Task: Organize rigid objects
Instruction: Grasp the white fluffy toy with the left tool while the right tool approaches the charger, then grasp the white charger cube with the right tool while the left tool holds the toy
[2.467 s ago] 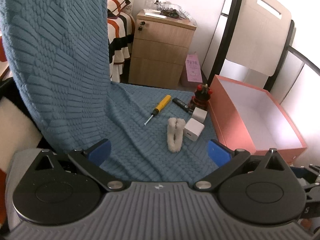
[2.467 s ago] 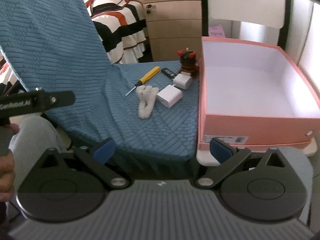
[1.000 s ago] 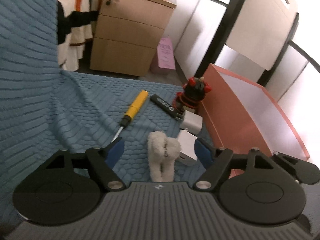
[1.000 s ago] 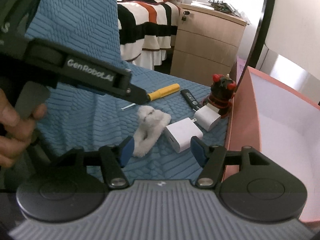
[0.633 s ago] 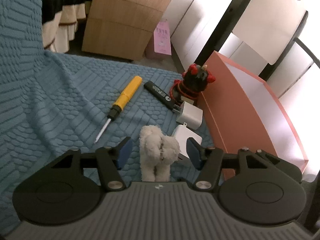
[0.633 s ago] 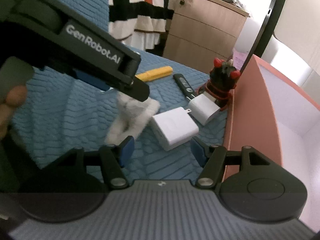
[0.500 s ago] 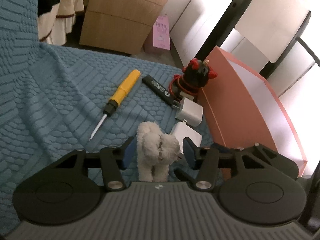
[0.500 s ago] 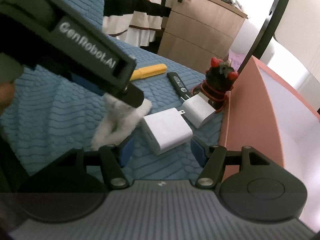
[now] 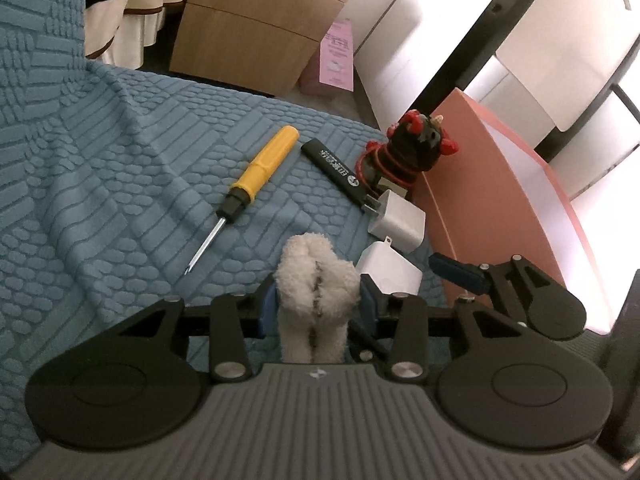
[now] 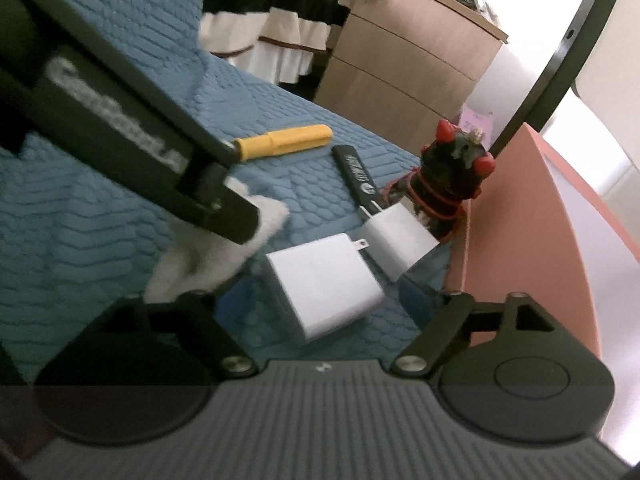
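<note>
Now your left gripper (image 9: 318, 306) has just been closing and seems to pinch the fluffy white toy (image 9: 316, 292); your right gripper (image 10: 316, 296), just spread, straddles the larger white charger (image 10: 322, 286); next, close and carry to the pink box (image 10: 532, 240) on its right.

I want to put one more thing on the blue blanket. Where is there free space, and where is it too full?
Free: the blue blanket left of the yellow screwdriver, up to its raised fold. The pink box shows only bare white inside where visible. Crowded: between the fluffy white toy and the box wall, where two white chargers, a black stick and a red-horned figure lie close together.
</note>
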A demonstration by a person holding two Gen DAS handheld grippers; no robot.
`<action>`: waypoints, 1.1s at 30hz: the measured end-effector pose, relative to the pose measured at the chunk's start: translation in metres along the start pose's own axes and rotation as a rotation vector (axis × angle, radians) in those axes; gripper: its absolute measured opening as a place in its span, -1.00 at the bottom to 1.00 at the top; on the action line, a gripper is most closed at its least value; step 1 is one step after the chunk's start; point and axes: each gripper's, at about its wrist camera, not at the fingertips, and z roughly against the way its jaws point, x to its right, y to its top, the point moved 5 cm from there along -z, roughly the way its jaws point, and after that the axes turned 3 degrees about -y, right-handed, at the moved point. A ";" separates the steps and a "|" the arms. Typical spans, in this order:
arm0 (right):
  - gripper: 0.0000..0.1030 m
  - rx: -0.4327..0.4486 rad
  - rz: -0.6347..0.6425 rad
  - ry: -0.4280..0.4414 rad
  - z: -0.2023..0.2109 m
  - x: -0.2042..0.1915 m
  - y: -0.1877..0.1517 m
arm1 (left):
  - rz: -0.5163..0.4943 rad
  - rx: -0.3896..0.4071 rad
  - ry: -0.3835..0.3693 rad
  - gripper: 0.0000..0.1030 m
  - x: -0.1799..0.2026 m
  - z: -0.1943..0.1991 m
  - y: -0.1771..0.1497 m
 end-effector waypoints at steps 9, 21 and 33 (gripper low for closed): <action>0.62 -0.014 -0.053 0.033 -0.006 0.003 0.005 | 0.043 0.014 0.001 -0.08 -0.004 0.001 0.001; 0.14 -0.016 -0.151 0.119 0.011 0.001 -0.001 | 0.072 0.048 0.031 -0.08 -0.004 0.016 0.000; 0.02 -0.027 -0.272 0.189 0.040 -0.006 -0.015 | 0.103 0.094 0.096 -0.08 -0.010 0.044 -0.014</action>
